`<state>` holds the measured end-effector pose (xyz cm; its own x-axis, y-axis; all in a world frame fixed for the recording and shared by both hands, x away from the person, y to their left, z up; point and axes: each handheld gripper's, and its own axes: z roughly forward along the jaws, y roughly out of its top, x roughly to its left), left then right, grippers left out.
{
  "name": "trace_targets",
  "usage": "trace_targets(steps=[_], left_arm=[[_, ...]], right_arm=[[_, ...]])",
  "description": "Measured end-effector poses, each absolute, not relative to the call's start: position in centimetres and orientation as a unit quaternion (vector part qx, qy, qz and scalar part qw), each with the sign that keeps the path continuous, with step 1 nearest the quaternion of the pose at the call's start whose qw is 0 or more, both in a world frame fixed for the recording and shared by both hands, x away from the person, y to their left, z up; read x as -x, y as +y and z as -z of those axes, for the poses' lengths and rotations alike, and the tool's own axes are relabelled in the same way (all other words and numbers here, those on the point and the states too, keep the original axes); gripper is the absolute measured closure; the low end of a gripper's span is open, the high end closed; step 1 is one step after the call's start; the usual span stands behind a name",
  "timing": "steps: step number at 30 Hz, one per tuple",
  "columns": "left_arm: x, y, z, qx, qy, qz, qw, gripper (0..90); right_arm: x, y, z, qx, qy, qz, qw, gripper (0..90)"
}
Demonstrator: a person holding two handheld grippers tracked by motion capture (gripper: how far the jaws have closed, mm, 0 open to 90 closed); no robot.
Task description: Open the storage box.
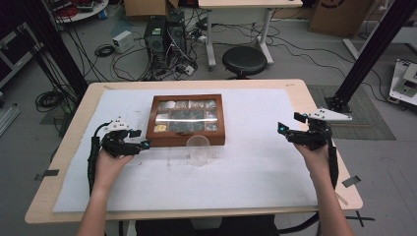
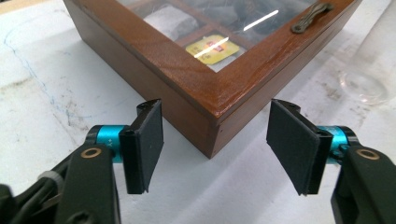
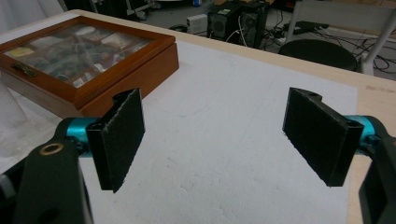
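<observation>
A shallow wooden box (image 1: 187, 120) with a glass lid and small compartments lies shut on the white mat, at the middle toward the back. A clear plastic cup (image 1: 198, 150) stands against its front side. My left gripper (image 1: 140, 139) sits low by the box's front left corner. In the left gripper view its jaws (image 2: 217, 144) stand apart on either side of that corner of the box (image 2: 187, 74), and neither pad touches the wood. My right gripper (image 1: 289, 123) hovers open over the mat's right side, far from the box (image 3: 93, 60), with nothing between its jaws (image 3: 219, 135).
A white mat (image 1: 246, 162) covers most of the wooden table (image 1: 324, 167). A metal latch (image 2: 310, 16) sits on the box's front edge. Beyond the table's far edge are a black stool (image 1: 244, 60), computer towers (image 1: 164, 37) and loose cables on the floor.
</observation>
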<state>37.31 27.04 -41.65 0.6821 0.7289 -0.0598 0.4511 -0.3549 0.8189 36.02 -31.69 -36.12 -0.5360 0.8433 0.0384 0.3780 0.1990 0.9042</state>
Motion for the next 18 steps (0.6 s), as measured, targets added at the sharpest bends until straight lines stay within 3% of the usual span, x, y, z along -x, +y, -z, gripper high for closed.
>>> trace_targets(steps=[10,18], left_arm=[[-37.79,26.49,41.91,-0.814,0.368,-0.158,0.422,51.5],[-38.05,26.29,41.97,-0.82,0.366,-0.15,0.415,55.6]], right_arm=[[-36.03,-31.64,36.14,-0.415,0.735,-0.478,0.244,21.4],[-36.01,-31.6,36.12,-0.415,0.735,-0.479,0.244,21.5]])
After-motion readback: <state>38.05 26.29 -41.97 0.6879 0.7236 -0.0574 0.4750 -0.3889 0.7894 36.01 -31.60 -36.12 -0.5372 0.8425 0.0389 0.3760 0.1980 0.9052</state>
